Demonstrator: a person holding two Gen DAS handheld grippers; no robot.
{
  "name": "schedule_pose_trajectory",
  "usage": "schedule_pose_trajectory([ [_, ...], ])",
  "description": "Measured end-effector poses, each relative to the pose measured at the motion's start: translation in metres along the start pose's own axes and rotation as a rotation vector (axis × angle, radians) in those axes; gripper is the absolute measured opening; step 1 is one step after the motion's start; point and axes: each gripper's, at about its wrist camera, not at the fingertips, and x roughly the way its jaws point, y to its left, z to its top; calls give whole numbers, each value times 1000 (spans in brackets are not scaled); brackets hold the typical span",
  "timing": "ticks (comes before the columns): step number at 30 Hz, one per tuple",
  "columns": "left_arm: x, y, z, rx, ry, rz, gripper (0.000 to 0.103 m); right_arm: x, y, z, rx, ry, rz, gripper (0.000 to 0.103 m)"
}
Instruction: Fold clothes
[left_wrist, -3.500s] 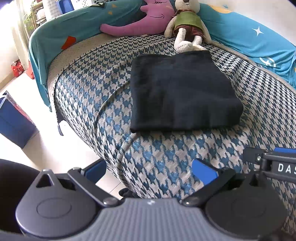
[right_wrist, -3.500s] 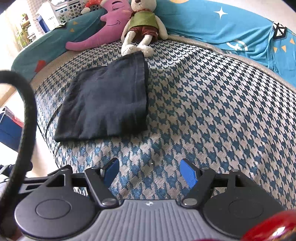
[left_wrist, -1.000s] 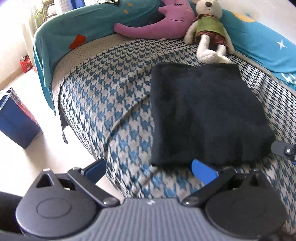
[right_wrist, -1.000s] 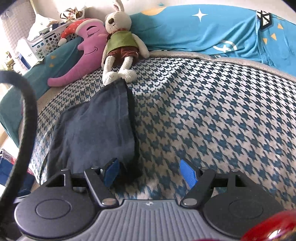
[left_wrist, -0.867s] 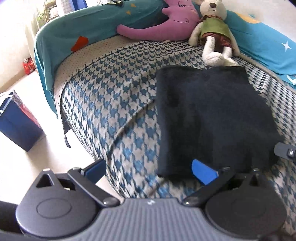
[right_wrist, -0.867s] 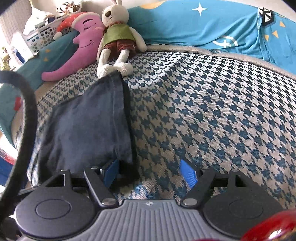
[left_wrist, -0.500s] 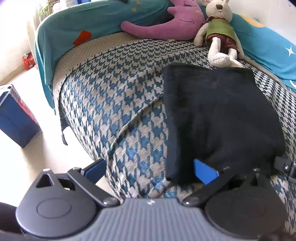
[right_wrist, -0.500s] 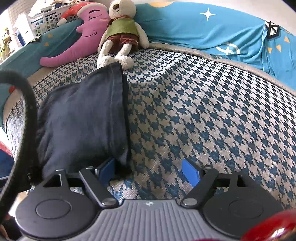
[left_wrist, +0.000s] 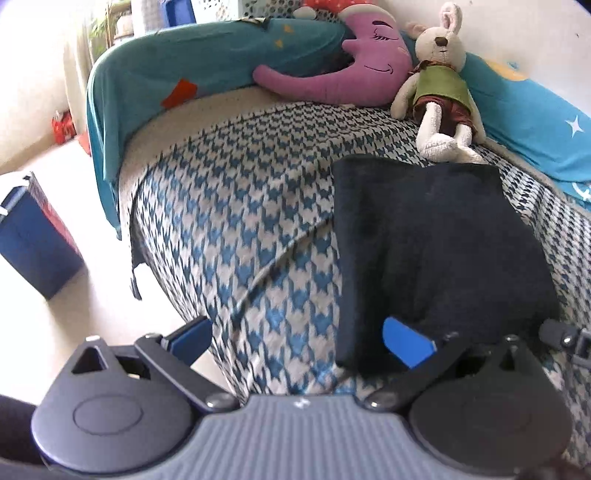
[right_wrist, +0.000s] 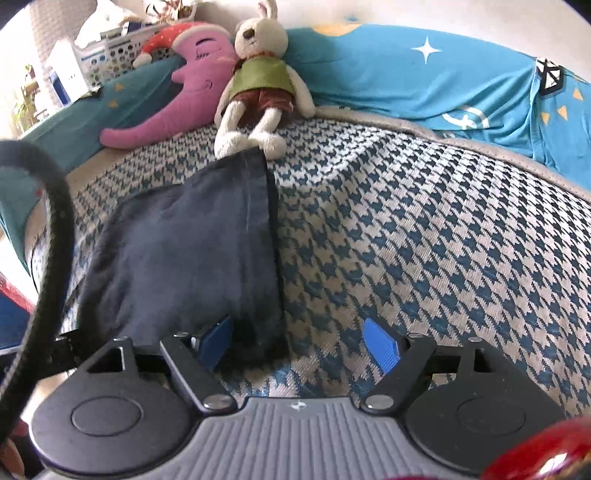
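I have both grippers low over the near edge of the folded dark garment, which lies flat on the houndstooth bed cover. The left gripper has its fingers spread wide with nothing pinched; the garment's near-left corner sits between them, up against the blue pad of the right-hand finger, while the other finger hangs out past the bed's edge. The right gripper is likewise wide apart and empty-handed; the garment's near-right corner lies just ahead of its left-hand finger, and its other finger stands over bare cover. As I judge it, the step in hand is taking hold of these two near corners for the next fold. To do it well I would slide each lower finger under all the layers at once, close evenly on both sides, and lift the two corners together so the edge stays straight and the stack does not skew. The garment's long axis runs away from the fingers, from the near edge towards the plush rabbit, whose feet touch or nearly touch its far edge. Its hemmed side edge runs straight ahead of the right gripper's left-hand finger, so a fold carried forward along that line should land square.
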Motion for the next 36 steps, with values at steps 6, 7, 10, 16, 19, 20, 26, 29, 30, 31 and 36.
schedule_pose_trajectory([
  [6,14,9,-4,-35,33,28,103,9,5,-3,-51,53,-46,80],
  [7,15,11,-4,-39,35,28,103,8,4,-4,-47,56,-40,80],
  [10,14,13,-3,-48,44,31,103,5,0,-4,-22,69,-31,80],
  [16,3,5,-5,-29,74,-6,103,-9,-7,-8,31,110,0,80],
  [19,-7,-4,-10,-2,80,-26,103,-16,-9,-10,25,127,10,80],
  [20,-11,-7,-11,3,83,-35,103,-19,-10,-11,20,130,15,80],
  [26,-32,-24,-23,41,91,-65,103,-32,-14,-13,2,130,19,80],
  [29,-40,-29,-27,47,99,-75,103,-39,-14,-13,-4,131,25,80],
  [30,-43,-30,-28,47,100,-79,103,-41,-14,-14,-7,129,26,80],
  [31,-45,-32,-29,49,100,-82,103,-43,-14,-14,-10,127,25,80],
  [36,-55,-38,-32,65,94,-82,103,-50,-12,-13,-26,124,28,81],
])
